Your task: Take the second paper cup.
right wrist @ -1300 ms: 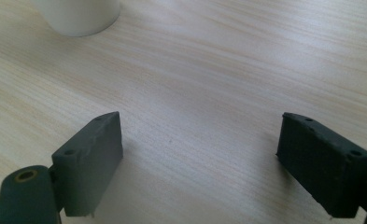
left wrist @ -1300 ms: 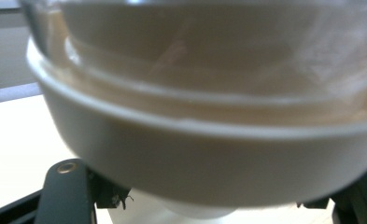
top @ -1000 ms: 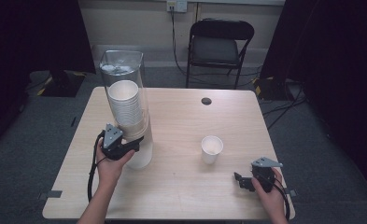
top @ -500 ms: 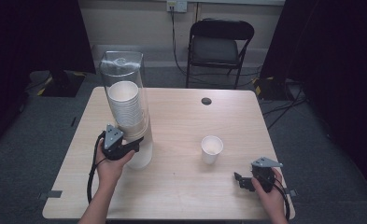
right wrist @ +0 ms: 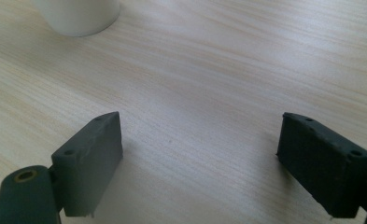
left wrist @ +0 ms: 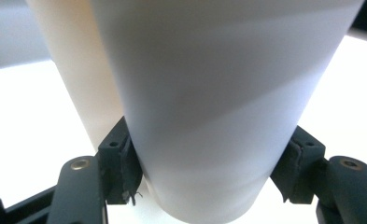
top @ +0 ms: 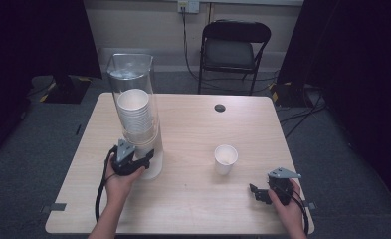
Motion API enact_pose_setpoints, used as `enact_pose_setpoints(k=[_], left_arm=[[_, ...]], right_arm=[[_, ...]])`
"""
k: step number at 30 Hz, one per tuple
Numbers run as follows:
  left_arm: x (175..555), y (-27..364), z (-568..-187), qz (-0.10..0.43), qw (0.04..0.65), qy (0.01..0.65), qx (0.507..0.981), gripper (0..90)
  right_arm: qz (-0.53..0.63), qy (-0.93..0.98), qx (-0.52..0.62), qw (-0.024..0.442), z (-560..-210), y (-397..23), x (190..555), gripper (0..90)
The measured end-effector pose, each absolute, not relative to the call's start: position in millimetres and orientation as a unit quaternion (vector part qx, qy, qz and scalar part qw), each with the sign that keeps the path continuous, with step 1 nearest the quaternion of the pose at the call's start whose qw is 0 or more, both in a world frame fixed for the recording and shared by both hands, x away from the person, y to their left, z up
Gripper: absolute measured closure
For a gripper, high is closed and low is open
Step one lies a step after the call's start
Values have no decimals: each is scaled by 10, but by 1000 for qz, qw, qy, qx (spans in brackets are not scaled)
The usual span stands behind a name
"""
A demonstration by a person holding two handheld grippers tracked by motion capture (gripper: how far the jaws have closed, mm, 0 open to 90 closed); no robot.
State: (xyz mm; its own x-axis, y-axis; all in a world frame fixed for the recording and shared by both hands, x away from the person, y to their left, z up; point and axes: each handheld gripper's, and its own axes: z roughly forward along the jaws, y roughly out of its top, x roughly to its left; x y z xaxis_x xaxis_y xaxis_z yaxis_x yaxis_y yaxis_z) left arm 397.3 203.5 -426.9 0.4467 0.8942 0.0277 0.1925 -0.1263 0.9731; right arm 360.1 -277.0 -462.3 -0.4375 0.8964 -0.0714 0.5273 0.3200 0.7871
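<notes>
A tall stack of white paper cups point(top: 133, 112) stands on the left half of the table inside a clear plastic sleeve point(top: 131, 69). My left gripper point(top: 146, 157) is at the foot of the stack. In the left gripper view its jaws press on both sides of the lowest white cup point(left wrist: 209, 116), so the left gripper point(left wrist: 209, 172) is shut on it. A single white paper cup point(top: 226, 159) stands upright right of centre. My right gripper point(top: 255, 193) rests low near the front right corner, and the right gripper point(right wrist: 200, 154) is open over bare wood, with the single cup point(right wrist: 78, 14) ahead of it.
The light wooden table point(top: 193, 214) has a dark round cable hole point(top: 220, 107) near its far edge. A black folding chair point(top: 235, 45) stands behind the table. Grey carpet lies around it, with cables on the floor at the right.
</notes>
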Motion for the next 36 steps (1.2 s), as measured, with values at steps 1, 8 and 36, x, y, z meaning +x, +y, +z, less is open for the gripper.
enact_pose_setpoints(k=[1, 8, 36], left_arm=[[3958, 2030, -4222, 333, 510, 397, 686, 351], [3966, 2064, -4204, 327, 498, 392, 701, 350], [3913, 1949, -4642, 267, 438, 446, 733, 369]], right_arm=[[356, 770, 462, 260, -4625, -2771, 3600, 134], [355, 771, 461, 259, -4624, -2772, 3608, 126], [355, 771, 460, 259, -4625, -2772, 3604, 122]])
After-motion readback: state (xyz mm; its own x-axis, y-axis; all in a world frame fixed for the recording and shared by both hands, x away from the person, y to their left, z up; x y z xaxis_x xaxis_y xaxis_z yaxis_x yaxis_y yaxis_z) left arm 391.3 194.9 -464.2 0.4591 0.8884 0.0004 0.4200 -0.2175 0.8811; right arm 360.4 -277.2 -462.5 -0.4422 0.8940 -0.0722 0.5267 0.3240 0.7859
